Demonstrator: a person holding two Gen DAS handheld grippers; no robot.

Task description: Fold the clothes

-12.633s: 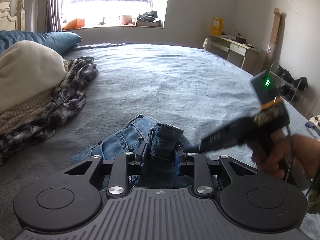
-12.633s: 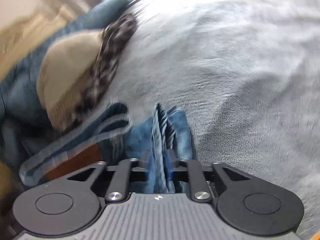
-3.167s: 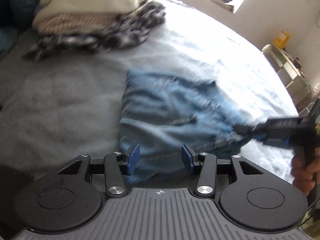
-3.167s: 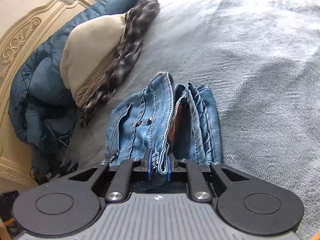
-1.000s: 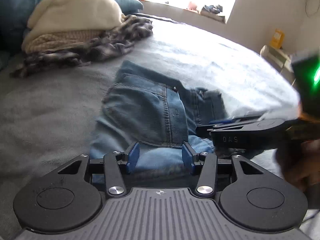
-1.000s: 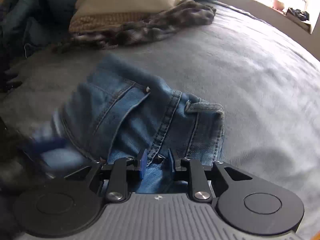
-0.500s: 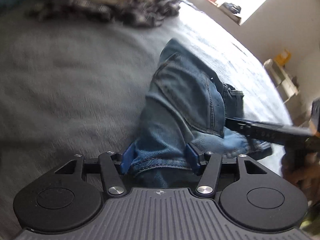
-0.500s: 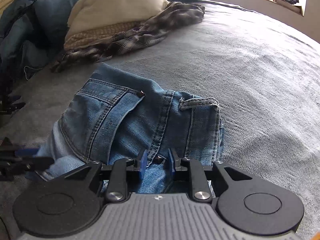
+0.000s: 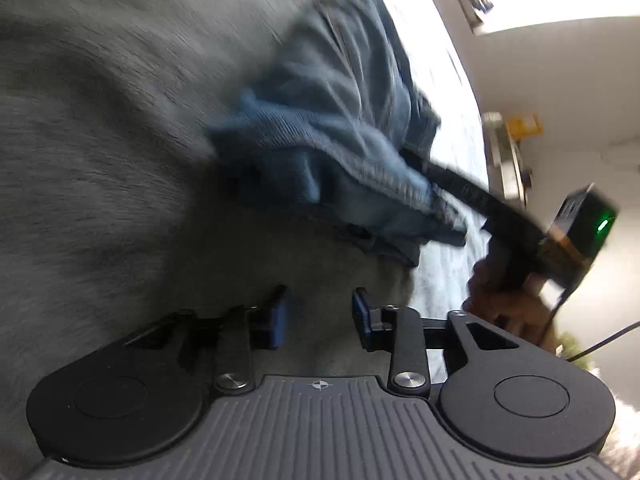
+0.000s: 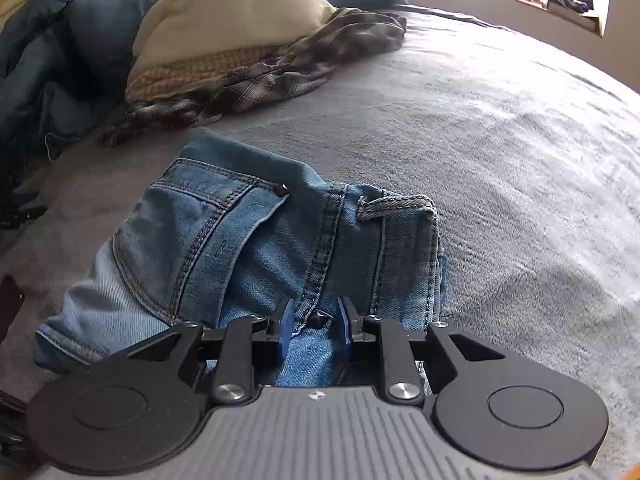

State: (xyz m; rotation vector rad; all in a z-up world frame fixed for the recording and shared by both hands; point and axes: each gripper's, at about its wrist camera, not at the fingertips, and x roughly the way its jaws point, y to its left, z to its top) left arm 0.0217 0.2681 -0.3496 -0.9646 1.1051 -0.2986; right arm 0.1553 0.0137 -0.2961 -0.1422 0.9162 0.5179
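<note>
The folded jeans lie on the grey bed, directly ahead of the right claw. Its two blue pads are clenched on a raised fold of denim at the near edge of the bundle, close to a seam and a rivet. A back pocket faces up ahead and to the left of this claw; a belt loop lies ahead and to its right.

The left claw sits short of the jeans, which lie ahead of it and slightly to the right, badly blurred. Its jaws are closing with nothing between them; only bedding shows in the gap. The pads touch no cloth.

In the left view the right claw's fingers reach into the far right edge of the jeans, with the person's hand on its handle and a green light lit on its body.

Far ahead and to the left of the right claw, a pile of clothes rests on the bed: a cream item on top, a plaid shirt beneath. A blue duvet lies beyond it.
</note>
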